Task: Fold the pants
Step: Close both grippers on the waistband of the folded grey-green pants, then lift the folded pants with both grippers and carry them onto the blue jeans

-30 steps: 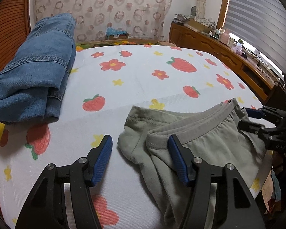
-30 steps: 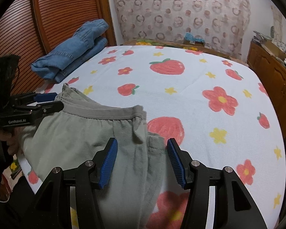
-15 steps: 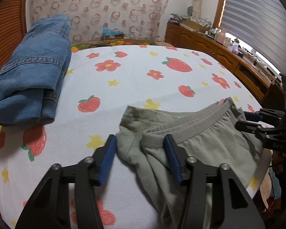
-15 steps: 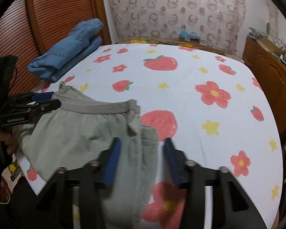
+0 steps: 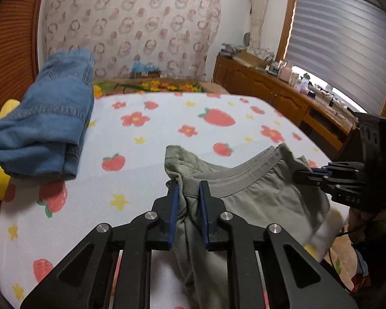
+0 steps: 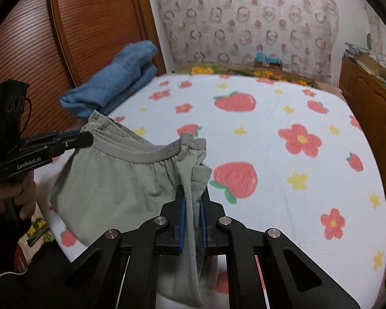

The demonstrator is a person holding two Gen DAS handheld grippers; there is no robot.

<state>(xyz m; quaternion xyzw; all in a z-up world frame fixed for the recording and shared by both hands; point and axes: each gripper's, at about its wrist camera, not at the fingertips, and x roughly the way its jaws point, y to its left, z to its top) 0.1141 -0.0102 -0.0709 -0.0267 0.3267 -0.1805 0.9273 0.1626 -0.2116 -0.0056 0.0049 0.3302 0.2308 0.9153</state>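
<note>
Pants [image 5: 257, 195] pinched at waistband by both claws above bed [image 5: 146, 154].

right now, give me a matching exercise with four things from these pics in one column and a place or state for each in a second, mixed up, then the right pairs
Things:
1. green pants
2. folded jeans
3. left gripper
4. wooden cabinet

Places or states:
A. along the wall beside the bed, below the window blind
B. held at the waistband by both grippers, partly lifted off the bed
C. lying on the bed's far left side
D. jaws closing, with a bunch of green cloth between them

Pairs: 1-B, 2-C, 3-D, 4-A
</note>
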